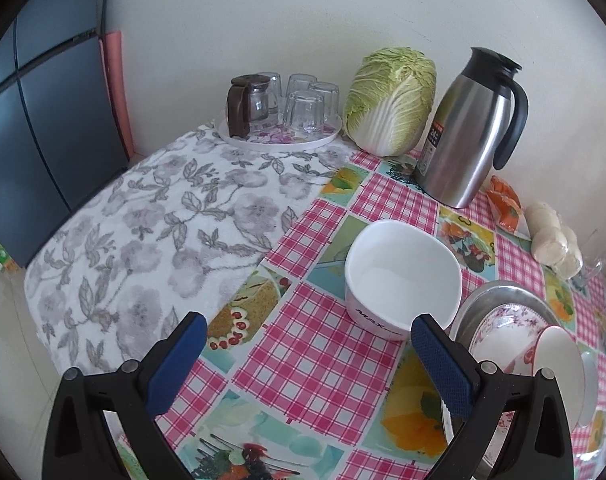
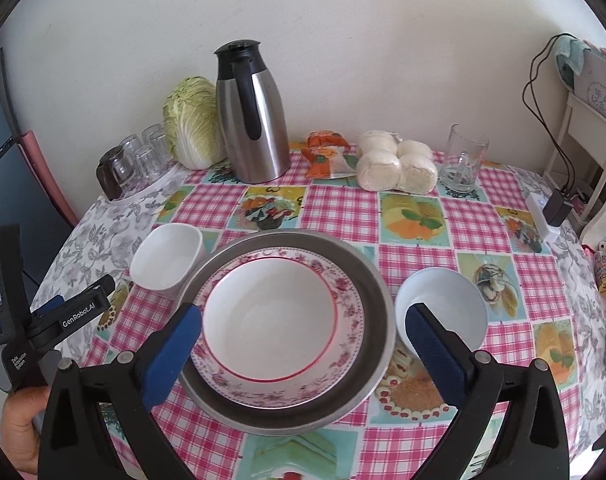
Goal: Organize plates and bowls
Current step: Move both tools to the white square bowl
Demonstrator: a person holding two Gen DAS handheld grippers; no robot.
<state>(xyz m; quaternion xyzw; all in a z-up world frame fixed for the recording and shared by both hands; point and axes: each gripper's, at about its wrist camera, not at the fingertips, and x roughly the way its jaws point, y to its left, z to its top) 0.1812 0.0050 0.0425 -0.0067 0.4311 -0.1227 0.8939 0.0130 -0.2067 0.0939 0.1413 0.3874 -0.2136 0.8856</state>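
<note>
crockery, mid-table: floral plate (image 2: 281, 320) nested in a metal basin (image 2: 377, 280), white inner bowl (image 2: 269, 316) seated on the plate; square white cup-bowl (image 1: 403, 276) just left of the basin, small round white bowl (image 2: 443, 308) just right of it. i hold the left gripper (image 1: 309, 364) spread wide and empty, short of the square bowl; right gripper (image 2: 303, 354) equally spread, hovering over the basin stack. my judgement: nest the loose bowls into the stack; pinch one wall at the rim, lift straight. beyond: thermos (image 2: 253, 116), cabbage (image 1: 391, 100).
</note>
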